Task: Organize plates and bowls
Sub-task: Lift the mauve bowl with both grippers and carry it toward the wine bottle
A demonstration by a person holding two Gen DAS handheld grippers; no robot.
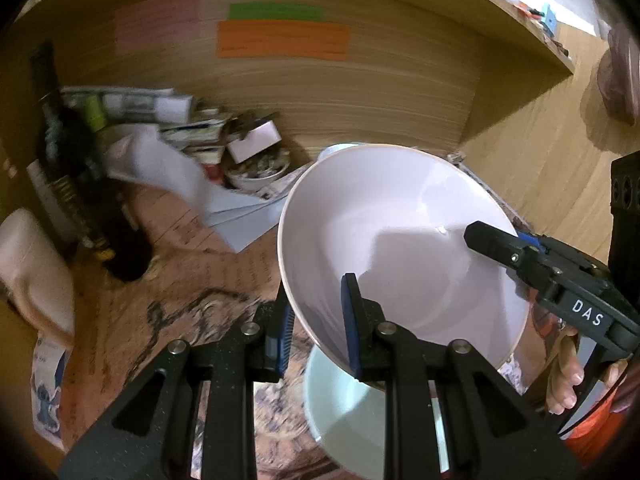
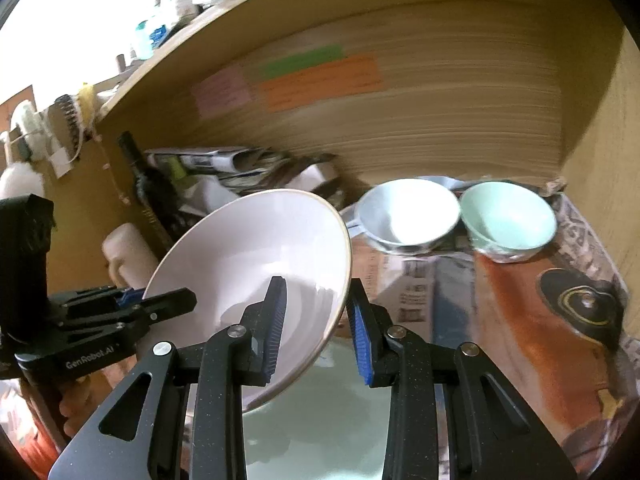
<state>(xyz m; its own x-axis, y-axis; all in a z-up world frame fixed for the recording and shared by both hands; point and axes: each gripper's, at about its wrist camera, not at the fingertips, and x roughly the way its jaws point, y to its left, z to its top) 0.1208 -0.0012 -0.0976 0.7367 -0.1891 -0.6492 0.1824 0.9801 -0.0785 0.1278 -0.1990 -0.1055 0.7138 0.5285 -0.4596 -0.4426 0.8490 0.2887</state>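
Above the table (image 2: 520, 304), a big pale pink bowl (image 1: 400, 240) is held up and tipped on its side. Its rim is pinched from one side by the left tool (image 1: 316, 332), with one blue pad inside the bowl and one outside. The other side of the rim is straddled by the right tool (image 2: 316, 324), with one pad inside and one outside, but whether it is pinched tight cannot be told. Right under the pink bowl, a pale green dish (image 2: 328, 412) is seen lying flat. Farther back on the table, a white bowl (image 2: 408, 212) and a green bowl (image 2: 508, 216) are set side by side, touching each other. Old papers (image 1: 176, 120) and a dark bottle (image 1: 72, 168) are piled at the back, by the wooden wall (image 1: 320, 88), where colored paper strips (image 1: 282, 40) are stuck.
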